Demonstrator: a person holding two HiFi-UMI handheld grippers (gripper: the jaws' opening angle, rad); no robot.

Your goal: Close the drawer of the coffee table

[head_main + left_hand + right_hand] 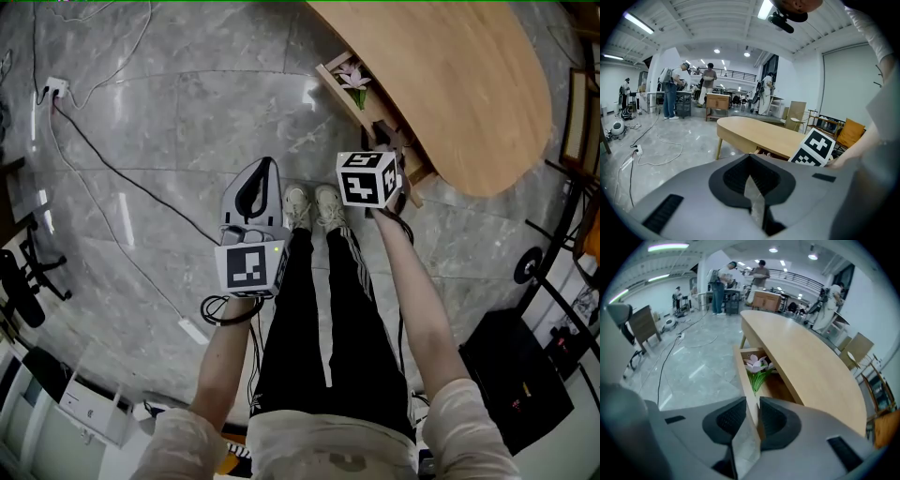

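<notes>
The oval wooden coffee table [450,84] stands at the upper right, with its drawer [339,86] pulled out toward me. A pink artificial flower [354,77] lies inside the drawer. My right gripper [386,141] points steeply down at the drawer's near end. In the right gripper view the drawer front [742,366] runs between the two pads of the right gripper [753,404], which sit against both its faces, and the flower [757,364] shows beyond. My left gripper [268,165] hangs over the floor left of my shoes, jaws together and empty. The left gripper [750,157] faces the table [754,131].
A black cable [112,169] crosses the marble floor from a power strip [54,89]. A black case [516,375] sits at the lower right, and chairs stand past the table's right end. My shoes [314,206] are close to the drawer. Several people [670,93] stand far off.
</notes>
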